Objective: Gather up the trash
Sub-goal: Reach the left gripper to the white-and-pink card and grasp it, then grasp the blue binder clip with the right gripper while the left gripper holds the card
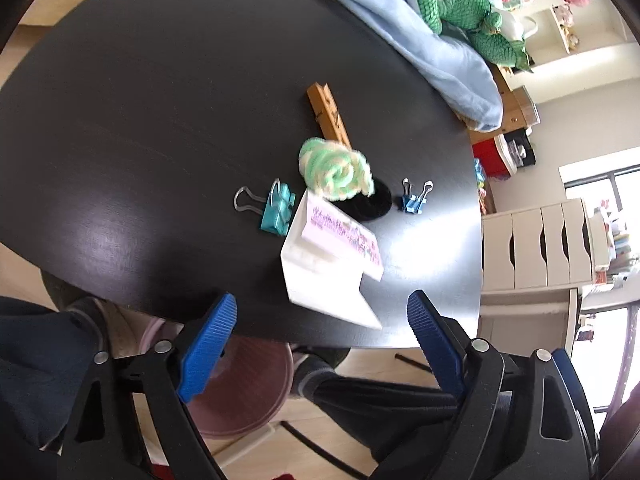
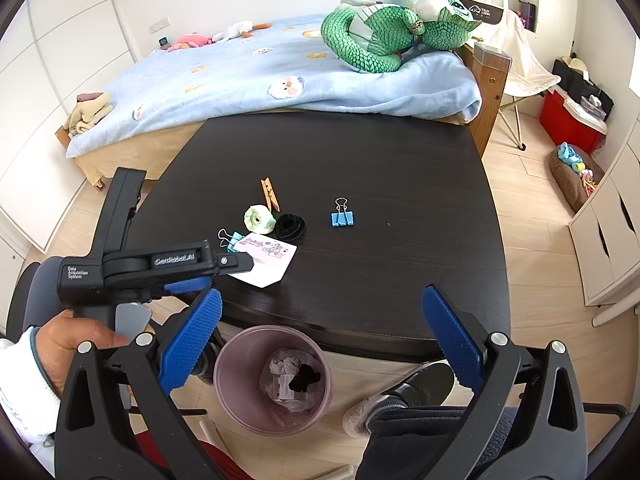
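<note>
Now left claw (image 1: 320, 320) released over folded white card (image 1: 328, 276) — right claw (image 2: 322, 322) released.

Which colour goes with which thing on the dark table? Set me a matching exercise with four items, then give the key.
Things:
1. clothespin
2. lone binder clip
3. fuzzy coil
4. folded card

Colours:
A. black
B. white with a pink printed strip
C. blue
D. tan wood

Pairs: 1-D, 2-C, 3-A, 4-B
</note>
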`<state>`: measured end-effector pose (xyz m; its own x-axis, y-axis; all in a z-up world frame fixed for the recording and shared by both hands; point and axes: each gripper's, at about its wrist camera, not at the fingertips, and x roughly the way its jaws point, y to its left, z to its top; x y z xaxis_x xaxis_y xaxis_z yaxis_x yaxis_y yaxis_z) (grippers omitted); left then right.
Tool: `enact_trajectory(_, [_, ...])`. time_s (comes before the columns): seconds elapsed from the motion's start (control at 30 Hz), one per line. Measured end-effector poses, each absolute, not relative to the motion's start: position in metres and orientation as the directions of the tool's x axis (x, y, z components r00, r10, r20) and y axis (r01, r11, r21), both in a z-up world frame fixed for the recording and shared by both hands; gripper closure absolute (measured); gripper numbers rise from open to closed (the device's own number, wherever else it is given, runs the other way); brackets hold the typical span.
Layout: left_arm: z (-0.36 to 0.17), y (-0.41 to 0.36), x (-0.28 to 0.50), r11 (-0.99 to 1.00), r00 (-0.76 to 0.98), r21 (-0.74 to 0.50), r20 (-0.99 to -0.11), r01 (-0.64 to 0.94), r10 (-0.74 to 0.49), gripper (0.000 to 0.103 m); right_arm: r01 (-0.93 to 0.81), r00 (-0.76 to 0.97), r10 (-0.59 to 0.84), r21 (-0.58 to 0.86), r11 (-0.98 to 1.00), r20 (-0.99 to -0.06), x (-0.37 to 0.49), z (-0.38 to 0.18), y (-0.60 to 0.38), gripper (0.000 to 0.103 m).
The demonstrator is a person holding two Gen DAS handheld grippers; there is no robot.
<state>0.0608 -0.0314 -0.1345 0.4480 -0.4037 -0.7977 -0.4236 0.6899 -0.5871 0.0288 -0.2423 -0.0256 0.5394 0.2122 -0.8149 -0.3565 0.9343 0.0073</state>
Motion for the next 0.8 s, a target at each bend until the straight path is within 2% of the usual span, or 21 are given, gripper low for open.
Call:
enact_trajectory(0.17, [-0.137,-0.031,0.067,0.674,0.448,-0.593,-0.796,-0.441,-0.408,0.045,-0.357,0.534,0.213,0.010,0.934,-0.818,0.029,-0.029,-0.242,0.005])
enact_trajectory(0.2, [-0.137,-0.031,0.067,0.673,0.449,-0.593,-0.796,-0.442,-0.406,0.054,-0.357,0.533,0.214,0.011,0.934,-0.818,0.030,-0.029,-0.242,0.005])
enact_trajectory(0.3, [-0.137,-0.032,0.068,0.673,0.453,-0.598,-0.791,-0.434,-0.411,0.064,-0.356,0.533,0.214,0.012,0.934,-0.819,0.030,-0.029,-0.242,0.005])
enact_trajectory(0.33, [-0.137,-0.031,0.068,0.674,0.453,-0.598,-0.792,-0.434,-0.411,0.071,-0.357,0.533,0.214,0.012,0.934,-0.819,0.030,-0.029,-0.242,0.005])
enact_trajectory(0.47, [-0.136,-0.031,0.069,0.674,0.458,-0.604,-0.786,-0.425,-0.415,0.083,-0.356,0.529,0.214,0.014,0.934,-0.822,0.031,-0.032,-0.243,0.005])
enact_trajectory(0.53, [-0.135,-0.031,0.070,0.676,0.462,-0.604,-0.785,-0.422,-0.413,0.093,-0.357,0.527,0.215,0.015,0.934,-0.822,0.031,-0.033,-0.243,0.005])
enact_trajectory(0.8, [-0.124,-0.033,0.072,0.703,0.484,-0.607,-0.772,-0.370,-0.412,0.102,-0.350,0.525,0.217,0.023,0.936,-0.823,0.035,-0.034,-0.244,0.005])
